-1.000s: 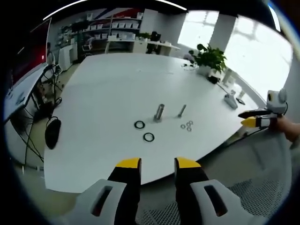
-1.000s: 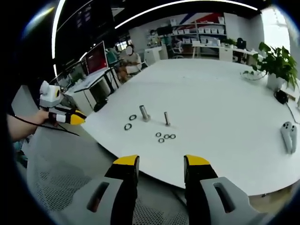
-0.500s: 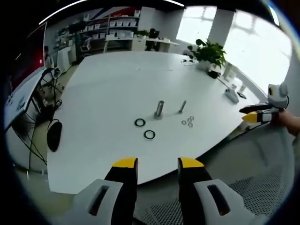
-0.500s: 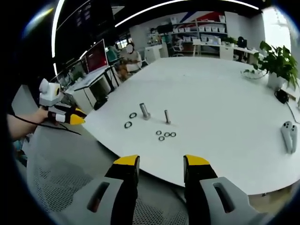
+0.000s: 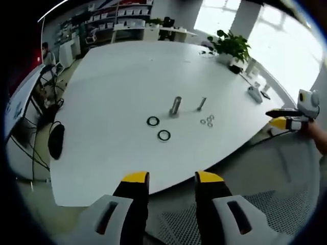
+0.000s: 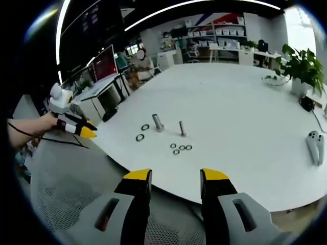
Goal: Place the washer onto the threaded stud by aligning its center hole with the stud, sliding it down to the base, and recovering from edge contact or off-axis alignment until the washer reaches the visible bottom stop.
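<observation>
Washers: four small washers [image 6: 179,148] are lying in a loose cluster on the white table [image 6: 245,102], just in front of the thin stud in the right gripper view; in the left gripper view the same cluster [image 5: 207,121] is sitting to the right of the studs.
Thin stud: the threaded stud [image 6: 181,128] is standing upright on the table, bare, with nothing showing around its shaft or base; it is also showing in the left gripper view [image 5: 201,104].
Thick stud: a wider metal post [image 6: 157,122] is standing beside the thin stud, near but apart.
Rings: two larger dark rings [image 5: 164,135] are lying flat near the thick stud [image 5: 176,105], apart from each other.
Right gripper: the right gripper [image 6: 173,181] is hovering off the table's near edge with its yellow-tipped jaws parted and nothing between them; it is appearing at the right of the left gripper view [image 5: 286,120], held in a hand.
Left gripper: the left gripper [image 5: 167,181] is likewise hanging short of the table edge, jaws apart and empty; it is showing at the left of the right gripper view [image 6: 82,130].
Surroundings: a potted plant [image 6: 302,64] is standing at the far side, a controller [image 6: 316,148] is lying at the right, and a mesh chair [image 6: 66,194] is sitting below the grippers.
</observation>
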Action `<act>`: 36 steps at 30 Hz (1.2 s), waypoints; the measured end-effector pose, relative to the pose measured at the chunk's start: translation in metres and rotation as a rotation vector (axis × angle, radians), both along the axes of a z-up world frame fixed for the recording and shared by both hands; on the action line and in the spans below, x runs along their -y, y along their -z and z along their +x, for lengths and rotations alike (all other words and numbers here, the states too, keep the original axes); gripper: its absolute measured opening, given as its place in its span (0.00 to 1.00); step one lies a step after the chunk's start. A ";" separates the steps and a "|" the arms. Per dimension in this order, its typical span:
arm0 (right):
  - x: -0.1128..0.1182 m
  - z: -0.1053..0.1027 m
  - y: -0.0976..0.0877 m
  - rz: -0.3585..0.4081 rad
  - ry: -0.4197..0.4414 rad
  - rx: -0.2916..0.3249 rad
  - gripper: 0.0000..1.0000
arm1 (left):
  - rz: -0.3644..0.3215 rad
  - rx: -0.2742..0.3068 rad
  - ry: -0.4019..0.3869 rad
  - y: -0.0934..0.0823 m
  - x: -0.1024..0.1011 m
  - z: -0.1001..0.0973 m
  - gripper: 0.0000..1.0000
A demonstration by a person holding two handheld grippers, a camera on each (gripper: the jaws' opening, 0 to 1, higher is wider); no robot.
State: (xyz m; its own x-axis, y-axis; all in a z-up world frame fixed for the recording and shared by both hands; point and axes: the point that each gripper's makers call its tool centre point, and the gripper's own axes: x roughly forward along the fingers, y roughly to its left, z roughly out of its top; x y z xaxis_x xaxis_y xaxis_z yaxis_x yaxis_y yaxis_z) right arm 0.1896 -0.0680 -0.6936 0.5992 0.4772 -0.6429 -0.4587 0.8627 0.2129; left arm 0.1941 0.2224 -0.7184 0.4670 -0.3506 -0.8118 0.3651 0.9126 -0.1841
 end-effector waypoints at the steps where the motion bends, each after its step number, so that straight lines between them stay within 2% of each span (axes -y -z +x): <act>1: 0.000 0.000 0.000 0.003 0.001 -0.001 0.40 | 0.007 -0.006 0.003 0.001 0.000 0.003 0.34; 5: -0.001 -0.001 0.001 -0.004 -0.011 -0.005 0.40 | -0.013 -0.030 -0.053 0.007 0.000 0.020 0.40; 8: -0.001 0.000 0.001 -0.002 -0.005 -0.004 0.40 | -0.017 -0.056 -0.060 0.014 0.006 0.030 0.37; 10: 0.000 -0.001 0.001 -0.004 -0.003 -0.004 0.40 | 0.032 -0.085 -0.029 0.024 0.007 0.032 0.37; 14: 0.000 0.000 0.001 -0.010 -0.003 -0.001 0.39 | 0.059 -0.109 -0.001 0.037 0.016 0.041 0.37; 17: -0.001 -0.001 0.003 -0.015 -0.010 -0.008 0.39 | 0.113 -0.139 0.046 0.050 0.022 0.046 0.36; 20: 0.000 -0.001 0.002 -0.017 -0.010 -0.005 0.39 | 0.123 -0.133 0.066 0.054 0.033 0.055 0.35; 24: 0.001 0.000 0.002 -0.015 0.001 0.000 0.39 | 0.153 -0.193 0.115 0.071 0.042 0.062 0.35; 27: 0.001 0.001 0.002 -0.016 0.002 0.002 0.39 | 0.187 -0.199 0.160 0.081 0.045 0.069 0.35; 28: 0.001 0.001 0.002 -0.017 0.001 0.003 0.39 | 0.189 -0.213 0.184 0.087 0.047 0.070 0.36; 30: 0.001 0.001 0.002 -0.018 0.001 0.003 0.39 | 0.221 -0.284 0.201 0.099 0.044 0.064 0.36; 32: 0.002 0.001 0.001 -0.017 0.006 0.006 0.39 | 0.254 -0.283 0.237 0.105 0.044 0.069 0.36; 36: 0.003 0.002 0.000 -0.014 0.013 0.012 0.39 | 0.262 -0.282 0.252 0.109 0.052 0.075 0.36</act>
